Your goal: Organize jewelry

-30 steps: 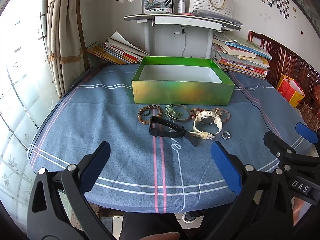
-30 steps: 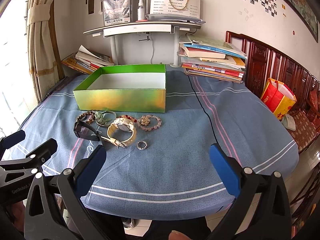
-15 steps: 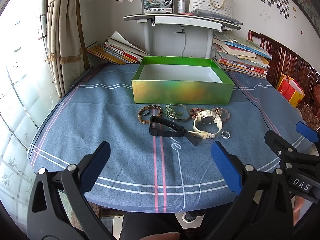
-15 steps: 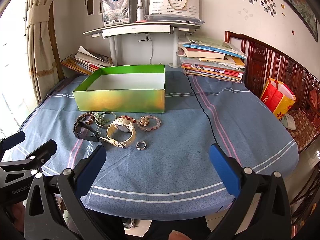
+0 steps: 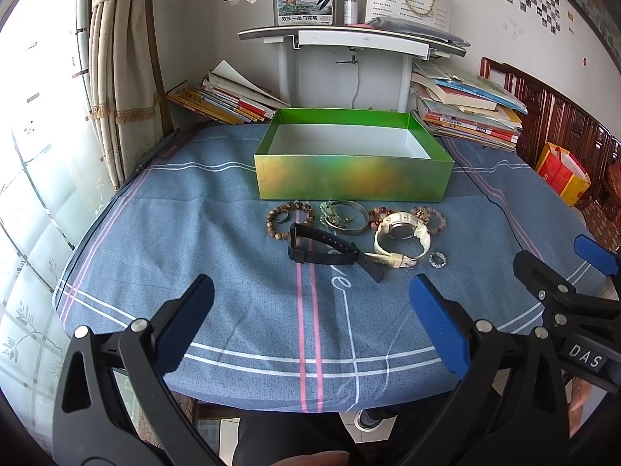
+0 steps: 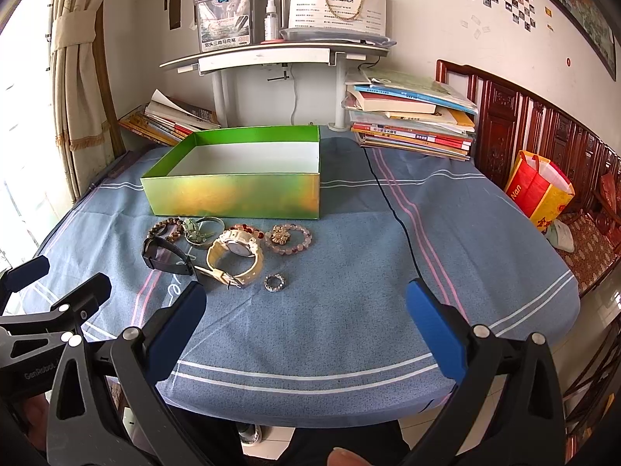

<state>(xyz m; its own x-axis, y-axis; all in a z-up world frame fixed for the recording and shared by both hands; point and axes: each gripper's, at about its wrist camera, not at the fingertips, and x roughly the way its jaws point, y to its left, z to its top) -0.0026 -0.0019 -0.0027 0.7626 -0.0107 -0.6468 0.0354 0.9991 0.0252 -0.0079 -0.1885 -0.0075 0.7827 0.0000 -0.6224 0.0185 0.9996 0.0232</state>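
Behind the green box (image 5: 353, 178), stacks of books (image 5: 465, 116) and a grey shelf stand (image 5: 349, 39) line the wall; a red and yellow bag (image 6: 539, 190) sits at the right beside dark wooden furniture. Nothing lies between the grippers and the jewelry. That box is open, and its white inside looks bare. Just in front of it lie a black watch (image 5: 322, 248), a cream watch (image 6: 233, 258), bead bracelets (image 5: 289, 219), a metal bangle (image 5: 345, 217) and a small ring (image 6: 274, 282), on a blue striped tablecloth (image 5: 217, 233). Left gripper (image 5: 310, 318) and right gripper (image 6: 306, 322) hover near the table's front edge, fingers wide apart, holding nothing.
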